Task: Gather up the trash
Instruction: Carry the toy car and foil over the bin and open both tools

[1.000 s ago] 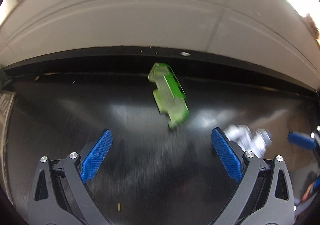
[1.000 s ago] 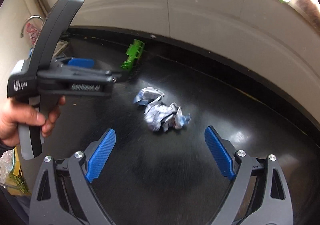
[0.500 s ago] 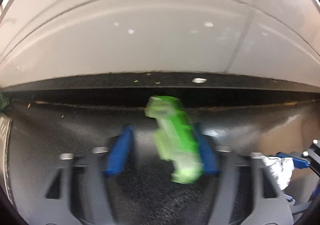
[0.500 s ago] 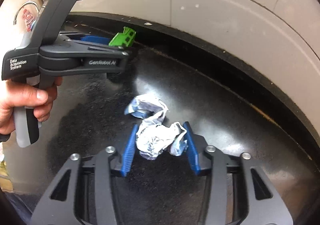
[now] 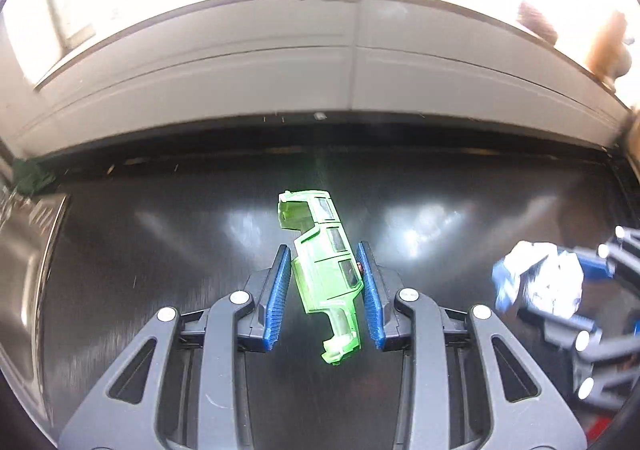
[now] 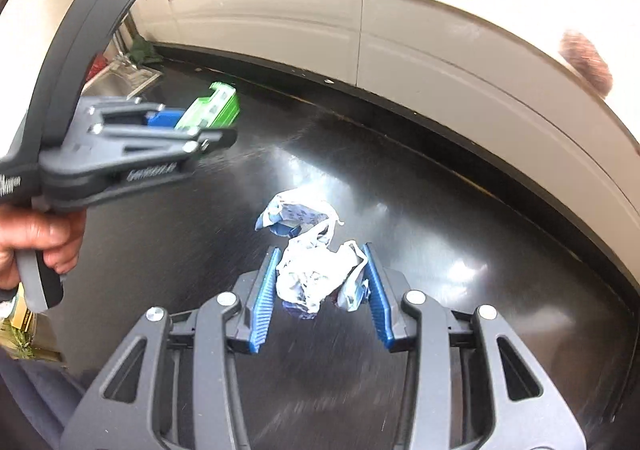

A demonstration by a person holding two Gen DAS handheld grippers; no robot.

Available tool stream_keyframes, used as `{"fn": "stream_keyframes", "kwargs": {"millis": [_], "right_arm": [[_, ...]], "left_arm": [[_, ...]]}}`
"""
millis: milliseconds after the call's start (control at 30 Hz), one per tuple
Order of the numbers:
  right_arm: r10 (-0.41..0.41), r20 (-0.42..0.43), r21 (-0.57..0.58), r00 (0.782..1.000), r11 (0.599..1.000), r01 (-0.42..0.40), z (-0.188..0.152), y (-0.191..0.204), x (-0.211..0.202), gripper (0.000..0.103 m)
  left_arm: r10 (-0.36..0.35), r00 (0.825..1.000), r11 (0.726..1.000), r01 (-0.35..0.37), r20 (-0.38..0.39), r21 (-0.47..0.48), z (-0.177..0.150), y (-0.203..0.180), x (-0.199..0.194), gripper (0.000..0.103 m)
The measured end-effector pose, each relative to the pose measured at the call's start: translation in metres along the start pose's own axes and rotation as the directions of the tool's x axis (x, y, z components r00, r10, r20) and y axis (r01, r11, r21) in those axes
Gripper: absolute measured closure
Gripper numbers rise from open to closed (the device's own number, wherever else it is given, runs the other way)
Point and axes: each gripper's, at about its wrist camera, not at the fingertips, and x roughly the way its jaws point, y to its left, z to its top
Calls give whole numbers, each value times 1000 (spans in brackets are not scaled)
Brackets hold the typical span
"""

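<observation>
- Between the blue ribbed pads (image 5: 280, 292) of the left gripper (image 5: 325, 292), a translucent green plastic toy-car shell (image 5: 326, 274) is clamped; the jaws are narrow and closing on it, and the pads press its two long sides.
- The shell is held lengthwise along the fingers, one end sticking out beyond the tips, probably because a squeeze across the narrow width gives the surest hold on a hollow piece.
- Between the blue pads (image 6: 262, 304) of the right gripper (image 6: 320, 292), a crumpled white and blue paper wrapper (image 6: 316, 274) is pinched; these jaws are narrow too, shut on the soft wad, which bulges beyond the fingertips.
- A trailing blue-printed end of the wrapper hangs past the tips toward the back wall, apparently one piece with the wad, though that cannot be told for certain.
- Both pieces appear to be carried above the glossy black countertop (image 5: 160, 250) rather than lying on it.
- Taken from the countertop: the shell is over its middle, the wrapper over its right part, and a pale tiled backsplash (image 5: 280, 89) rises behind its rear edge.
- A metal sink (image 6: 120, 79) borders the countertop's left end.
- Counted: two grippers, one green shell, one wrapper; one bare hand (image 6: 36, 238) shows, on the left gripper's handle.
- No bin is in view, so a drop-off place is judged the next need.
</observation>
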Motion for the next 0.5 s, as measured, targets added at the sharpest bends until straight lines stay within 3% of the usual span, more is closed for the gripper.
{"fn": "stream_keyframes", "kwargs": {"millis": [133, 300, 500], "right_arm": [[-3, 26, 15, 1000, 1000, 3, -32, 12, -43, 62], [-8, 28, 36, 1000, 999, 7, -64, 23, -69, 62], [-13, 37, 58, 999, 998, 11, -80, 27, -86, 62]], "left_arm": [[-11, 1000, 1000, 11, -3, 9, -43, -16, -42, 70], [-27, 1000, 1000, 27, -15, 11, -93, -29, -72, 70], [-30, 1000, 999, 30, 4, 17, -113, -44, -90, 70]]}}
